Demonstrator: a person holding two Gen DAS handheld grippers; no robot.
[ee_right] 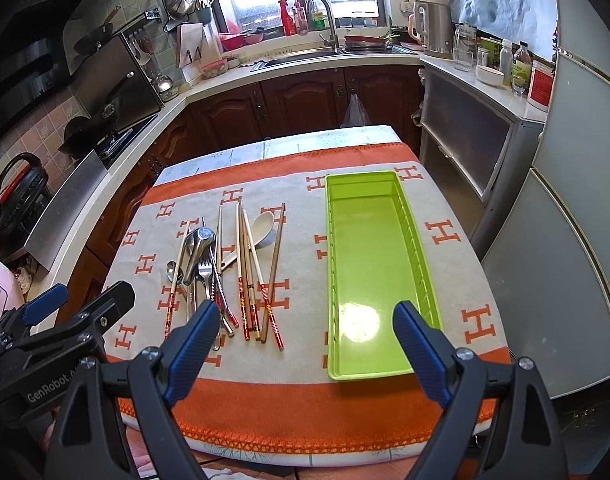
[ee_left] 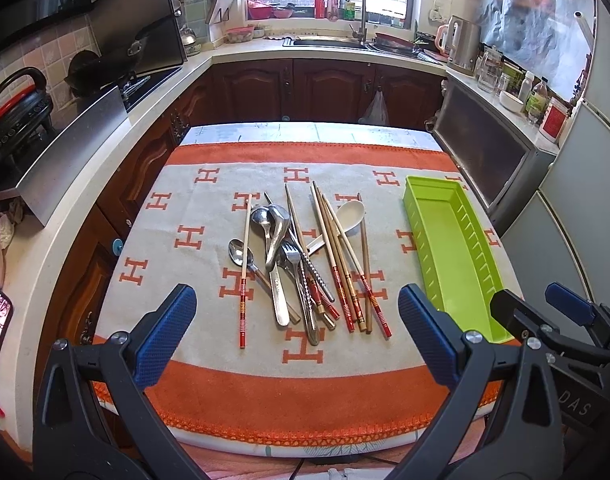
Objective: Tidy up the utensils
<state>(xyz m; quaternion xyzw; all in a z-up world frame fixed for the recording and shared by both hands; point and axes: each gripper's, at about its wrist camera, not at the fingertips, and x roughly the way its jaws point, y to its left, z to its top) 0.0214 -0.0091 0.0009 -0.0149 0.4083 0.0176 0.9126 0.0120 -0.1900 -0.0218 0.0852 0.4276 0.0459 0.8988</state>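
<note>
Utensils (ee_left: 301, 264) piled beyond left fingers (ee_left: 169, 332) | both grippers spread wide, empty

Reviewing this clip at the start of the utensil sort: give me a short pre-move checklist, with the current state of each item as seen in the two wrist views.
1. Green tray has nothing in it and can take utensils: ok.
2. Left tongs open, holding nothing: ok.
3. Right tongs open, holding nothing: ok.
4. Utensils lying apart for an easy single pick: not ok. Chopsticks, metal spoons, the fork and the white spoon overlap in one pile.
5. One loose piece available: ok. A single chopstick lies at the pile's left edge, crossing only a small spoon.
6. Cloth flat under the pile: ok.
</note>
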